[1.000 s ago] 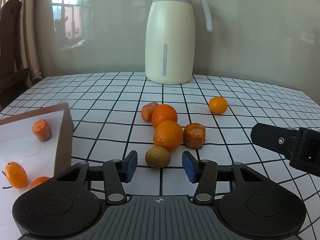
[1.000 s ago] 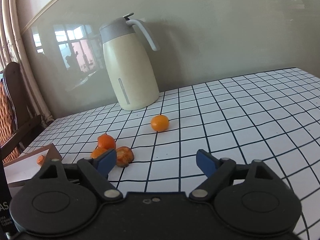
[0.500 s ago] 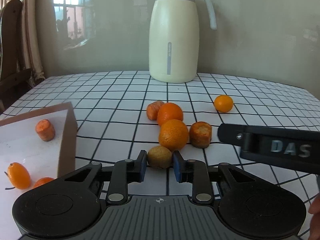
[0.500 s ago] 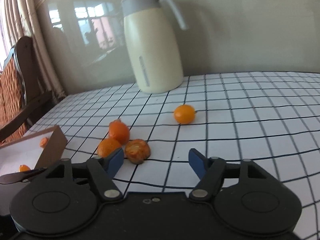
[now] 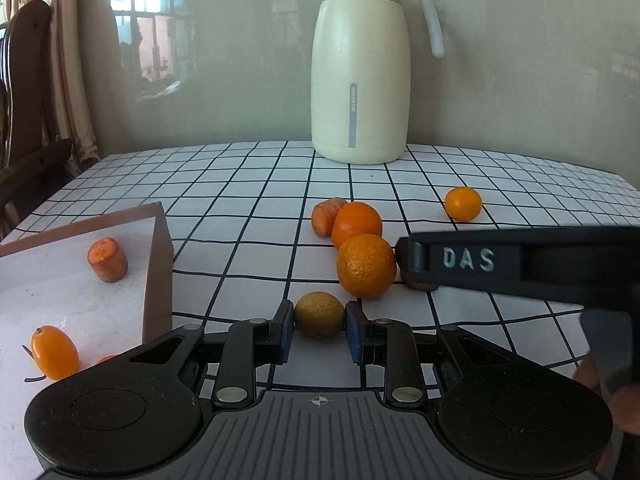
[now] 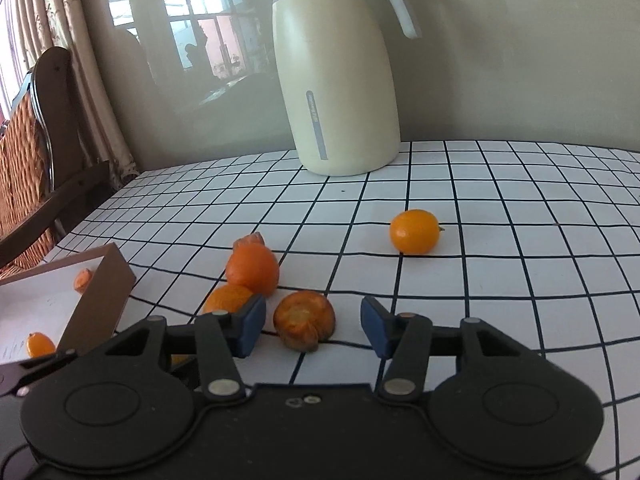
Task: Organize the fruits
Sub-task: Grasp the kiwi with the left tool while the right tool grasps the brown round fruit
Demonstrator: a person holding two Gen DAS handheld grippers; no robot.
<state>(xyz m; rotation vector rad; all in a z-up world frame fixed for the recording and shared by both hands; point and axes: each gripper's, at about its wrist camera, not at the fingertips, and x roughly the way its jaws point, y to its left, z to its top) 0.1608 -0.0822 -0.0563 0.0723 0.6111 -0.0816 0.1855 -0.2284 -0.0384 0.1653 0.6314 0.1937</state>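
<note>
Your left gripper [image 5: 319,326] has its blue fingers [image 5: 285,330] closed against both sides of a small brownish-green fruit [image 5: 319,314], which sits low over the checked worktop [image 5: 248,216] (whether it touches the cloth I cannot tell). Landmark for positions: the cream thermos jug [image 5: 362,64] at the back of the worktop.

Toward you from the jug lies a cluster: a carrot piece [image 5: 326,215] nearest the jug, touching a mandarin [image 5: 356,223], then a second mandarin [image 5: 366,265] touching the first. The gripped fruit is the item of that line farthest from the jug, just beside the second mandarin.

Your right gripper [image 6: 313,330] is spread wide and holds nothing. A carrot stump [image 6: 305,319], cut face toward the camera, stands on the worktop between its fingers [image 6: 250,326], nearer the left one, not clearly touched by either. In the left wrist view this gripper crosses in from the right as a black bar marked DAS, covering most of that stump.

A lone kumquat [image 6: 414,231] lies to the right of the cluster, well apart from it, between you and the jug.

The cardboard tray [image 5: 158,264] sits far left of the jug. It contains a carrot chunk [image 5: 107,259], a kumquat with stem [image 5: 55,352], and a further orange item, mostly hidden.
</note>
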